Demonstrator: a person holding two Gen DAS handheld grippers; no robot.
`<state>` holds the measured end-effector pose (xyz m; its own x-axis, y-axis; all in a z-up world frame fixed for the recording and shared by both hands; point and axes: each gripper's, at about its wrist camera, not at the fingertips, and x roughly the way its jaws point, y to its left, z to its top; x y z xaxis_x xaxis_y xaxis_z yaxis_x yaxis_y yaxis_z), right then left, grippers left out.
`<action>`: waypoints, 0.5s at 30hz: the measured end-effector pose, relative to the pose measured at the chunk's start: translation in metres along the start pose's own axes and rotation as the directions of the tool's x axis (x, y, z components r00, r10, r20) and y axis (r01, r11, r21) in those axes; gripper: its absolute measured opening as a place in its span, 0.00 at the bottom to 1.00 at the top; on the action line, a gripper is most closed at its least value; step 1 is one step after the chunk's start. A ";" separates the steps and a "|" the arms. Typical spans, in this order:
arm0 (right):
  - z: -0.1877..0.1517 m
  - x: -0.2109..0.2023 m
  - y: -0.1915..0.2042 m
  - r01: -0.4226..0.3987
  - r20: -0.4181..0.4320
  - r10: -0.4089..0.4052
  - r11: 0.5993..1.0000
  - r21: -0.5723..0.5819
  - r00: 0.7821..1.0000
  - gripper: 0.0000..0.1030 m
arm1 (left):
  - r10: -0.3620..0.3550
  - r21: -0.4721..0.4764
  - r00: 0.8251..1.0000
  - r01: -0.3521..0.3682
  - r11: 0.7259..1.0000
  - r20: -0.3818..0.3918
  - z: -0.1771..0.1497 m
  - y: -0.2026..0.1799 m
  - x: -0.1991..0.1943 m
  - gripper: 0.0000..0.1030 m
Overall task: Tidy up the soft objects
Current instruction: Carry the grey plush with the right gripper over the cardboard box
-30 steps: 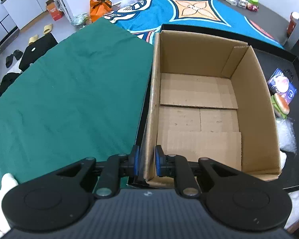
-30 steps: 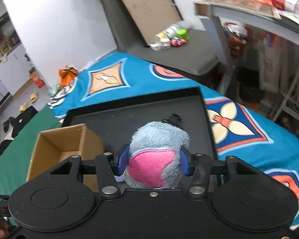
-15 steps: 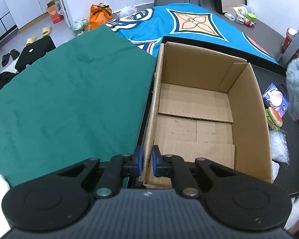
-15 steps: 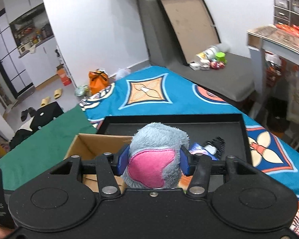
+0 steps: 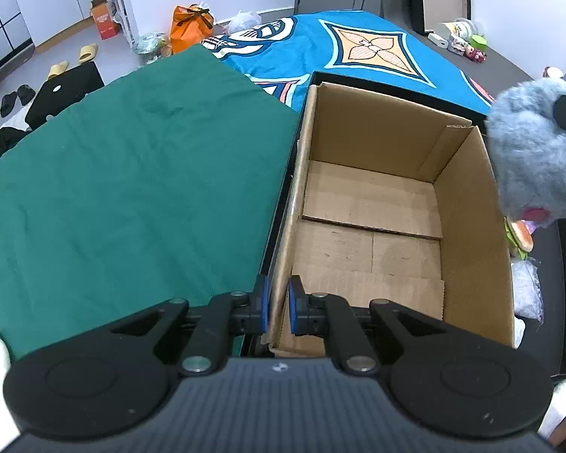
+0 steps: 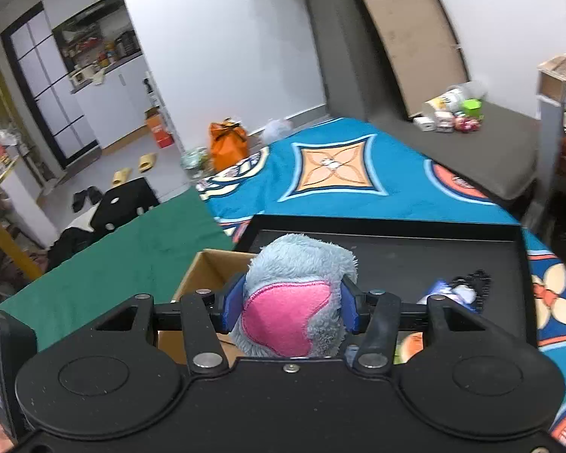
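Observation:
An open, empty cardboard box point(image 5: 373, 204) stands on a black tray point(image 6: 415, 249). My left gripper point(image 5: 278, 304) is shut on the box's near left wall. My right gripper point(image 6: 290, 302) is shut on a grey-blue plush toy point(image 6: 294, 290) with a pink patch. In the left wrist view the plush toy point(image 5: 532, 151) hangs in the air above the box's right wall. The box's far corner point(image 6: 207, 264) shows just below and left of the plush in the right wrist view.
A toy burger point(image 5: 519, 236), a clear plastic bag point(image 5: 526, 290) and a blue packet point(image 6: 449, 290) lie on the tray right of the box. A green cloth point(image 5: 124, 188) covers the surface left of the box. A blue patterned blanket point(image 6: 358, 177) lies behind.
My right gripper has carried the plush toy left and up toward the box; it now shows large at the right edge of the left wrist view. My left gripper still holds the box wall.

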<state>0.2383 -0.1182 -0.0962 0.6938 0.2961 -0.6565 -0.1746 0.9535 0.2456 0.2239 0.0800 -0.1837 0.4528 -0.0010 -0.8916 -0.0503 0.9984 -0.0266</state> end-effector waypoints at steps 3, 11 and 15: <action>0.002 0.010 0.007 -0.018 -0.015 0.018 0.999 -0.029 1.000 0.49 | 0.003 0.012 1.000 -0.003 1.000 0.001 -0.001 -0.001 0.000 0.10; 0.004 0.037 0.012 -0.024 -0.058 0.021 0.999 -0.044 0.998 0.54 | 0.002 0.019 1.000 -0.001 1.000 -0.010 0.001 -0.002 0.001 0.10; 0.005 0.035 0.009 -0.025 -0.070 0.025 1.000 -0.002 0.997 0.63 | 0.018 0.005 1.000 -0.018 1.000 -0.021 0.002 0.000 0.003 0.10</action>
<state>0.2649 -0.0999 -0.1137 0.6387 0.3233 -0.6982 -0.1932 0.9458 0.2611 0.2271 0.0803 -0.1854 0.4331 0.0160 -0.9012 -0.0540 0.9985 -0.0082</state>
